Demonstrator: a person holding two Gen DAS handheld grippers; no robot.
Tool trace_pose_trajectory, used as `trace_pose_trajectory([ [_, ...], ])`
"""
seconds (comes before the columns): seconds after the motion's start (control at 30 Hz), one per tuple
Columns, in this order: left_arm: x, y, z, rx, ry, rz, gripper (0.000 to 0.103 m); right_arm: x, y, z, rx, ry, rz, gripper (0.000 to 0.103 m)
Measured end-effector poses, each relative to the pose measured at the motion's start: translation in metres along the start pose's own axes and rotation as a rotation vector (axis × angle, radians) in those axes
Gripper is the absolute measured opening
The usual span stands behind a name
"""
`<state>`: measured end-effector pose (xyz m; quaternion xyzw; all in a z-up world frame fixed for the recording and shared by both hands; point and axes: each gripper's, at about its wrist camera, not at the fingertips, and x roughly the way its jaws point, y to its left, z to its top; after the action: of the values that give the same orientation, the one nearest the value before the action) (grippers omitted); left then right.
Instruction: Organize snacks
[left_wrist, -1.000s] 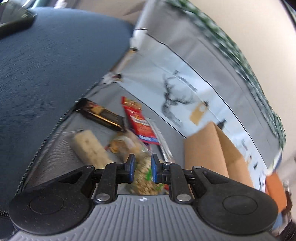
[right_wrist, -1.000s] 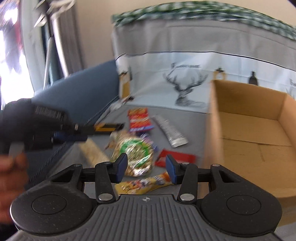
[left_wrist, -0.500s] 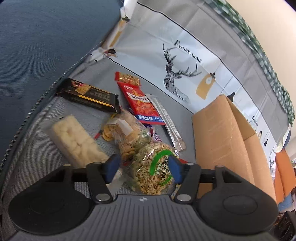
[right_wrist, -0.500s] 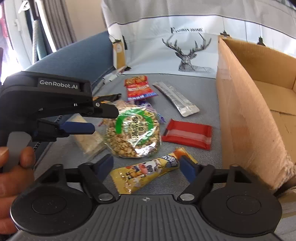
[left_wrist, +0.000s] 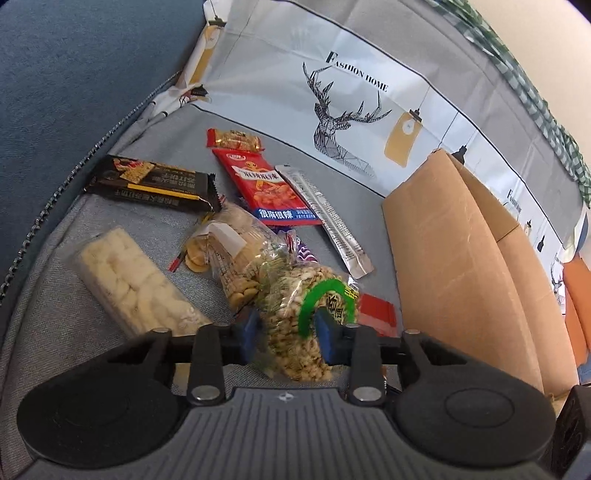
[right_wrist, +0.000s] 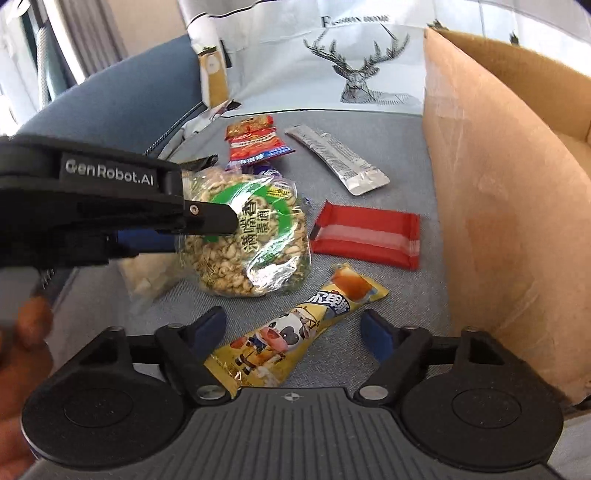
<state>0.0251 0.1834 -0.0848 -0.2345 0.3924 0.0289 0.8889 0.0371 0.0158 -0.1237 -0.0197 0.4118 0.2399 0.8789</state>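
Several snack packets lie on a grey cushion (left_wrist: 62, 317). In the left wrist view, my left gripper (left_wrist: 288, 332) has a clear bag of puffed snack with a green ring label (left_wrist: 295, 295) between its blue pads. Its jaws are closing and both pads press the bag's sides. The right wrist view shows the same bag (right_wrist: 255, 236) under one of that gripper's black fingers (right_wrist: 207, 218). My right gripper (right_wrist: 293, 330) is low over a yellow cartoon-cow stick packet (right_wrist: 306, 325). Its jaws are closing, with the packet between them and the pads clear of it.
An open cardboard box (right_wrist: 498, 184) stands right of the snacks. Around the bag lie a red packet (right_wrist: 365, 236), a silver sachet (right_wrist: 336, 158), a red spicy snack (left_wrist: 266, 188), a black bar (left_wrist: 155, 182), a white rice cake pack (left_wrist: 129, 280) and a biscuit bag (left_wrist: 229, 254). A blue armrest (left_wrist: 74, 74) rises on the left.
Both grippers came down toward the snacks. The left jaws spread wide, then narrowed onto the puffed snack bag. The right jaws widened around the yellow stick packet.
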Motion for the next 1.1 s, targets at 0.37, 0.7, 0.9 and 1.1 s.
trace_pose_trajectory([
  [0.37, -0.042, 0.011, -0.011, -0.053, -0.013, -0.043, 0.022, -0.03, 0.005, -0.012, -0.125, -0.011, 0.008, 0.018],
  [0.7, -0.067, 0.019, -0.039, -0.179, 0.037, 0.037, 0.023, -0.051, 0.009, -0.032, -0.215, 0.058, 0.007, 0.018],
  [0.9, -0.062, 0.008, -0.043, -0.115, -0.009, 0.14, 0.057, -0.051, 0.002, -0.034, -0.204, 0.064, 0.022, 0.021],
  [1.1, -0.042, -0.022, -0.046, 0.04, -0.014, 0.199, 0.088, -0.045, -0.001, -0.033, -0.206, 0.082, 0.023, 0.033],
])
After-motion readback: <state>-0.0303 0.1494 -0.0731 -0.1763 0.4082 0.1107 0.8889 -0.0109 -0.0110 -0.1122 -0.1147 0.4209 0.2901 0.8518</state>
